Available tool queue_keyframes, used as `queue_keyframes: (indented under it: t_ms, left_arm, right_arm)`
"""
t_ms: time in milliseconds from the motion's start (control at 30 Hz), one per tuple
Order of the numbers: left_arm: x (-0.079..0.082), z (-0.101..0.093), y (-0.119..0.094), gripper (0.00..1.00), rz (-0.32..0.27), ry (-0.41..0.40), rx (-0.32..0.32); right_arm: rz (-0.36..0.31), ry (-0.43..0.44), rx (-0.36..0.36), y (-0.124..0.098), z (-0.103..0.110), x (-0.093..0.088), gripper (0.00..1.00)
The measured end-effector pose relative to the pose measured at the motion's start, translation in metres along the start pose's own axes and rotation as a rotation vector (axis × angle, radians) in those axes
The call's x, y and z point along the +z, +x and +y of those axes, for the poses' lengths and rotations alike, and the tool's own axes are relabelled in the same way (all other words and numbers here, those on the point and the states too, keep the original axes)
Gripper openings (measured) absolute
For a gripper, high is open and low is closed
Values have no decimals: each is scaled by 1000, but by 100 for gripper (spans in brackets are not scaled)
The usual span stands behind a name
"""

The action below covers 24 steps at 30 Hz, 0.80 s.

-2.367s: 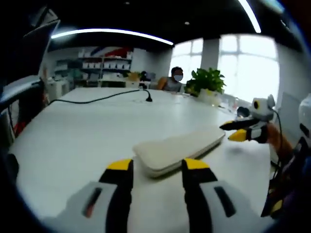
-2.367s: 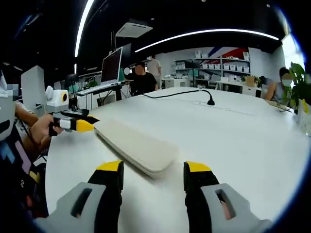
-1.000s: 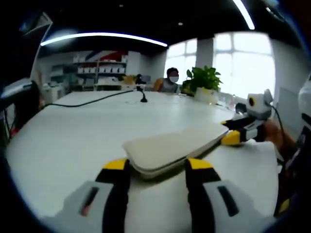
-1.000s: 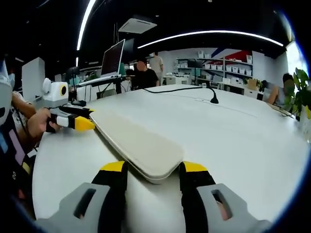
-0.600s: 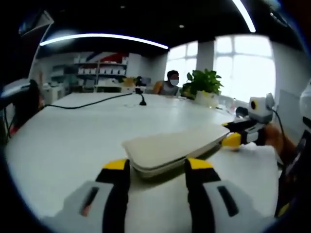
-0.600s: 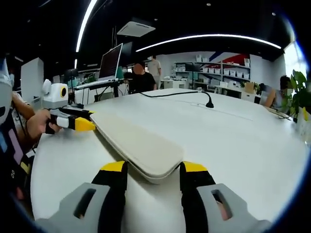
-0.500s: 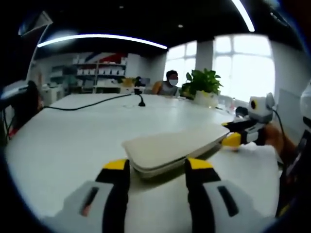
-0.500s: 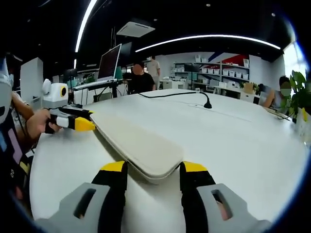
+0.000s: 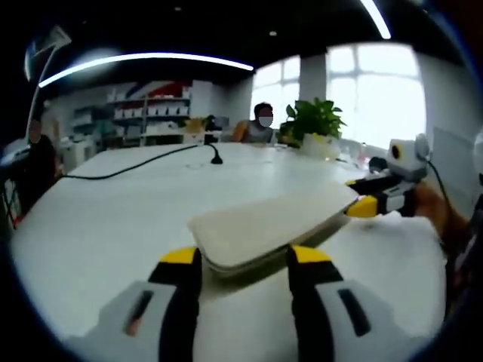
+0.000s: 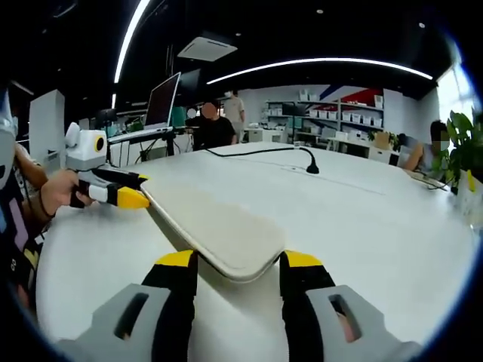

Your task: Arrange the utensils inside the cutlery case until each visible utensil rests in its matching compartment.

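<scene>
In the left gripper view, one long cream cutlery case [image 9: 264,230] is lying closed on the white table [image 9: 113,211], a flat pouch with rounded ends and a visible seam along its edge. The left gripper [image 9: 235,260] is sitting at the case's near end with its two yellow-tipped jaws spread, one on each side of that end. At the case's far end, the right gripper [image 9: 370,202] is pointing in, a hand [image 9: 434,211] gripping it.

In the right gripper view, the same case [image 10: 211,226] is stretching away from the right gripper [image 10: 238,264], whose jaws are spread astride the near end. The left gripper [image 10: 124,194] is meeting the case's far end. No utensils are in sight.
</scene>
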<state>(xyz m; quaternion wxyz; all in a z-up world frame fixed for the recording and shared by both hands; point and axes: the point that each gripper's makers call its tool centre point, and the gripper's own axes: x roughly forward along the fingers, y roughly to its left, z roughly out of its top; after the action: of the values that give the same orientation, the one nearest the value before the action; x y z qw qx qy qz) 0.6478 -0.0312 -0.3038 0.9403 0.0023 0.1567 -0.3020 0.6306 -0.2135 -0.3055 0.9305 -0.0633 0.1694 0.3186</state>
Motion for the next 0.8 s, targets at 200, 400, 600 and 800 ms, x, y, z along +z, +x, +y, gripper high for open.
queue_keyframes:
  t_ms: [200,400,600,800]
  left_arm:
    - [0,3,7,48,9,-4,1]
    - [-1,0,9,49,8,-31,-10]
    - [-2,2,9,49,9,-42,-9]
    - [-7,4,9,42,32,-15,0]
  right_arm:
    - [17,2,-5,5,-7,-1,45]
    - [35,2,-15,8,-11,-6,46]
    - [33,23,-10,10,-11,-9,46]
    - [37,35,-15,12,-12,-12,48]
